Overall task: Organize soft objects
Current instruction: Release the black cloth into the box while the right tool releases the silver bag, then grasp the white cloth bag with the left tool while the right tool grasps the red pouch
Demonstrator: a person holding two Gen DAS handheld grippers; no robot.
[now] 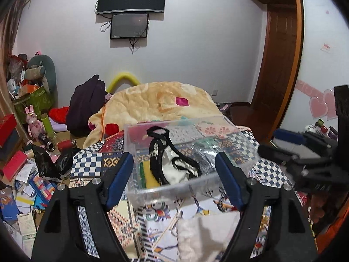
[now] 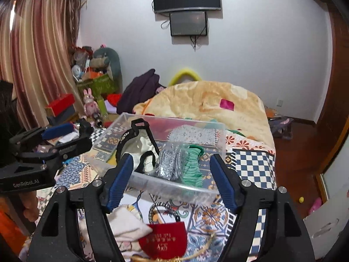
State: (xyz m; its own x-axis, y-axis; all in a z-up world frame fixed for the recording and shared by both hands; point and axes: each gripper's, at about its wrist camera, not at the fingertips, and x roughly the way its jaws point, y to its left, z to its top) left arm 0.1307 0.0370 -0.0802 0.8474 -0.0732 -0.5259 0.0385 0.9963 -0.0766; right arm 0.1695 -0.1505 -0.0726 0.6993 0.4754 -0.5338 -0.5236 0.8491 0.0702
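A clear plastic box (image 1: 174, 188) (image 2: 174, 188) sits on the patterned bed cover. Inside lie a black-and-white garment (image 1: 172, 163) (image 2: 139, 144), a yellow-green sponge (image 1: 148, 174), a silver glitter item (image 2: 169, 163) and a green fabric piece (image 2: 193, 166). My left gripper (image 1: 174, 179) is open and empty, hovering before the box's near edge. My right gripper (image 2: 172, 180) is open and empty, also at the near edge. A white cloth (image 1: 207, 235) (image 2: 128, 227) and a red pouch (image 2: 165, 240) lie on the cover below the grippers.
A cream blanket (image 1: 165, 102) is heaped at the far end of the bed. Dark clothes (image 1: 85, 107) lie beyond it on the left. Clutter of boxes, papers and toys (image 1: 28, 170) covers the floor to the left. A wooden door frame (image 1: 281, 65) stands right.
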